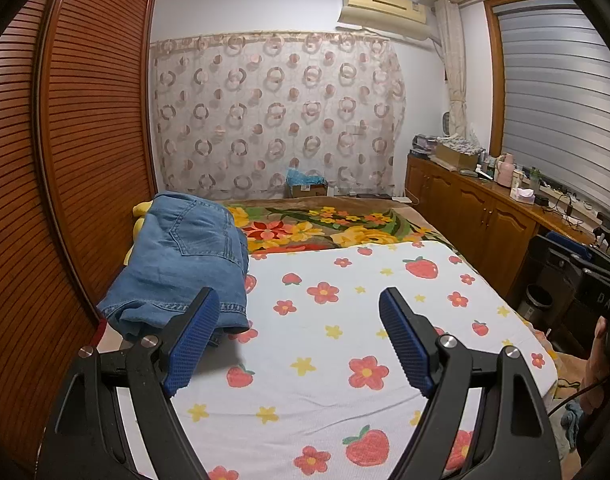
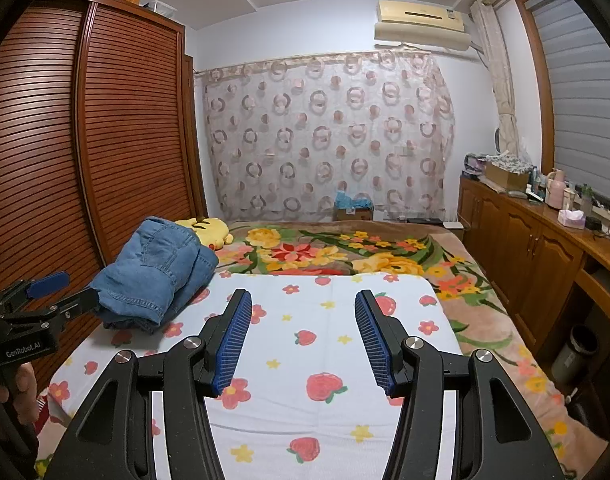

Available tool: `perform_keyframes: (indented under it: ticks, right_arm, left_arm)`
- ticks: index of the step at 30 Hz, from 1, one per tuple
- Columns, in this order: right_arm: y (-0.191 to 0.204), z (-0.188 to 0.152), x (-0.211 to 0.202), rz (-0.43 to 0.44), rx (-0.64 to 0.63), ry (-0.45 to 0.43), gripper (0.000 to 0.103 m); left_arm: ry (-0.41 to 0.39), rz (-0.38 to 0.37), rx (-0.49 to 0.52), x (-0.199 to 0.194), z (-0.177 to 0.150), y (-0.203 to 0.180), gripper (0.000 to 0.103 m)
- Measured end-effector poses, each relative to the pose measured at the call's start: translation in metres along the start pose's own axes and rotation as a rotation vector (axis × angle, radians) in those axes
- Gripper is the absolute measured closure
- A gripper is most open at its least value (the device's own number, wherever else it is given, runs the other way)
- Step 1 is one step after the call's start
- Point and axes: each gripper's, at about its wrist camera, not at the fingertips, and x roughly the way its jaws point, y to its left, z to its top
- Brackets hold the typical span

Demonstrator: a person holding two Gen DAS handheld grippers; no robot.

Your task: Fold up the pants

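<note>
The pants (image 1: 177, 264) lie in a folded stack at the sheet's (image 1: 345, 320) far-left corner, so folding looks done, while the left gripper (image 1: 299, 336) and right gripper (image 2: 303, 340) hover apart, jaws open and empty.

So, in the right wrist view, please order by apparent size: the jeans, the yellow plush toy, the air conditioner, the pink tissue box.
1. jeans, though nearest the camera
2. air conditioner
3. yellow plush toy, partly hidden behind the jeans
4. pink tissue box
</note>
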Motion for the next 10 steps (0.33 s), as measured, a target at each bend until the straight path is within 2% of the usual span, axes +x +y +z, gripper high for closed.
perform_keyframes:
  ticks: [10]
  right_arm:
    - [0.0007,0.0004,0.0006,-0.002,0.002,0.002,0.047]
  left_arm:
    - [-0.002,-0.001,-0.001,0.0005,-0.0006,-0.0001,0.020]
